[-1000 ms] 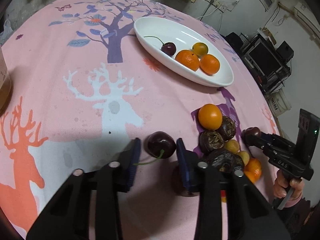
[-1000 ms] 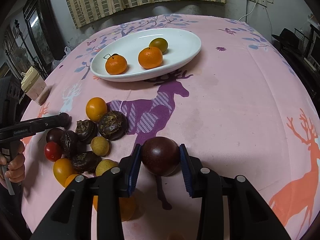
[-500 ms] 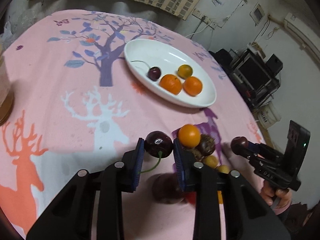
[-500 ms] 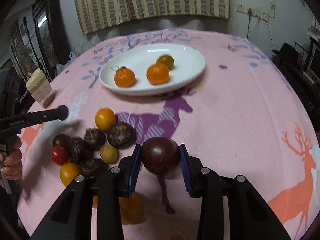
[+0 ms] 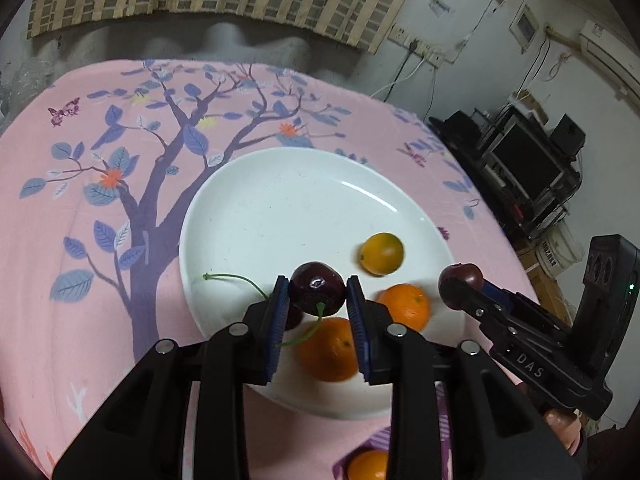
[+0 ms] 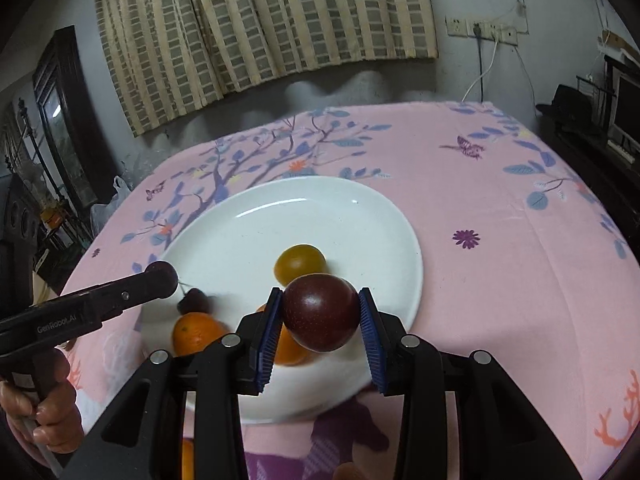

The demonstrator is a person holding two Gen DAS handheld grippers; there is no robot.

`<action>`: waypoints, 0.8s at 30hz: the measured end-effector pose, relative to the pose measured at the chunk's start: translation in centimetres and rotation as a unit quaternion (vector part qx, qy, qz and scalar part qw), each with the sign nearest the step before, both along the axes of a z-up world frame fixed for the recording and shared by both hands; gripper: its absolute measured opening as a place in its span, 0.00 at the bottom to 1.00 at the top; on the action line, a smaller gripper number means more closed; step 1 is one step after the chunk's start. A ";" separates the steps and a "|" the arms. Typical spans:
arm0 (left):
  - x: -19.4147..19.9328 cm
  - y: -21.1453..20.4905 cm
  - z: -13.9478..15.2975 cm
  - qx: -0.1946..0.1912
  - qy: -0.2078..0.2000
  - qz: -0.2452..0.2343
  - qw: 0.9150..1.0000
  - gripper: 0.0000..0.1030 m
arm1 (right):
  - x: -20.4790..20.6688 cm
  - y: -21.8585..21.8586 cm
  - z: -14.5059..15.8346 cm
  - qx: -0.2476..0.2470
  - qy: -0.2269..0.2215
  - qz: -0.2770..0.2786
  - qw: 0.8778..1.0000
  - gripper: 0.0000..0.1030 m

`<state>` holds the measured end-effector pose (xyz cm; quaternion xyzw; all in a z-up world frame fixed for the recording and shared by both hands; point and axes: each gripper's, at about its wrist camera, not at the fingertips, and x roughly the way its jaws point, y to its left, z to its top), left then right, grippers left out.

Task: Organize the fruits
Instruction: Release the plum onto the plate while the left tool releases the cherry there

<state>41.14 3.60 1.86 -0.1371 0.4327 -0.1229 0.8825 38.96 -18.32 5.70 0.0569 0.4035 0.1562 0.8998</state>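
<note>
My left gripper (image 5: 317, 294) is shut on a dark cherry (image 5: 317, 288) with a green stem, held above the near side of the white oval plate (image 5: 280, 208). My right gripper (image 6: 320, 312) is shut on a dark purple plum (image 6: 321, 311), also above the plate (image 6: 360, 224). In the plate lie two oranges (image 5: 330, 350), a yellow-green citrus (image 5: 382, 253) and another cherry, partly hidden behind my left blue pad. The right gripper (image 5: 460, 286) with its plum shows at the right of the left wrist view; the left gripper (image 6: 162, 280) shows at the left of the right wrist view.
A pink tablecloth (image 6: 500, 240) with tree and deer prints covers the table. One orange (image 5: 366, 466) lies on the cloth below the plate. A person's hand (image 6: 44, 412) holds the left tool. Electronics shelves (image 5: 528, 168) stand beyond the table's right edge.
Both grippers lifted their fruit off the cloth and carried it away from the fruit pile to above the plate, which now fills the middle of both views.
</note>
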 end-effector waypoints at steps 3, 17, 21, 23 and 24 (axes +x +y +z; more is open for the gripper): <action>1.1 0.3 -1.0 0.009 0.018 -0.003 1.000 0.36 | 0.9 0.0 -0.7 0.009 0.015 0.005 1.000 0.51; -12.1 3.4 3.0 0.019 -0.061 0.052 0.997 0.95 | -7.5 0.1 2.5 0.059 -0.007 0.071 0.996 0.82; -16.1 4.2 1.5 0.025 -0.069 0.089 0.993 0.95 | -11.0 1.2 0.9 0.030 0.004 0.094 0.995 0.82; -17.0 4.3 0.8 0.045 -0.060 0.100 0.992 0.95 | -11.9 1.6 0.3 0.012 0.014 0.097 0.995 0.82; -17.4 4.4 0.8 0.056 -0.058 0.103 0.991 0.95 | -12.4 1.8 0.1 0.012 0.020 0.107 0.994 0.82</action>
